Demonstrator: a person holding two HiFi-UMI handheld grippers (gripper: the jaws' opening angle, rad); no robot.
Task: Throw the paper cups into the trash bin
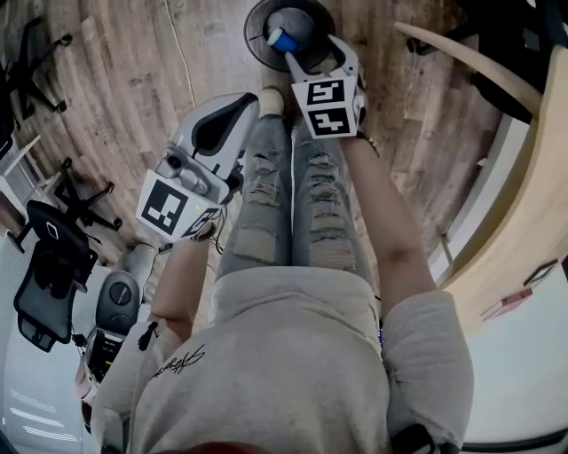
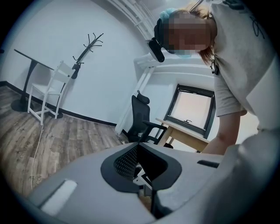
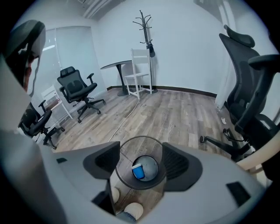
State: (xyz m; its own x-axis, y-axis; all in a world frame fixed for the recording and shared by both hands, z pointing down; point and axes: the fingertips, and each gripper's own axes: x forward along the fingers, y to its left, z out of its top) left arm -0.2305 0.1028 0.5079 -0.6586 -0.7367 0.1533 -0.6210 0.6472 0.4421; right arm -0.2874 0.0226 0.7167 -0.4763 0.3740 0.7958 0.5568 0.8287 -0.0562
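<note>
A round black mesh trash bin (image 1: 253, 27) stands on the wood floor just past the person's feet. A blue paper cup (image 1: 283, 40) lies on its bottom, and the right gripper view also shows the cup (image 3: 138, 171) inside the bin (image 3: 124, 151). My right gripper (image 1: 318, 51) hangs over the bin's near rim. Its jaws stand apart with nothing between them (image 3: 141, 159). My left gripper (image 1: 235, 120) is held low beside the left leg, away from the bin. Its black pads meet (image 2: 138, 151) with nothing held.
Black office chairs (image 1: 49, 266) stand at the left, and another (image 3: 245, 96) is close on the right. A light wooden desk (image 1: 524, 204) curves along the right side. A coat rack (image 3: 148, 48), a white chair (image 3: 139, 70) and a small table (image 3: 119, 65) stand by the far wall.
</note>
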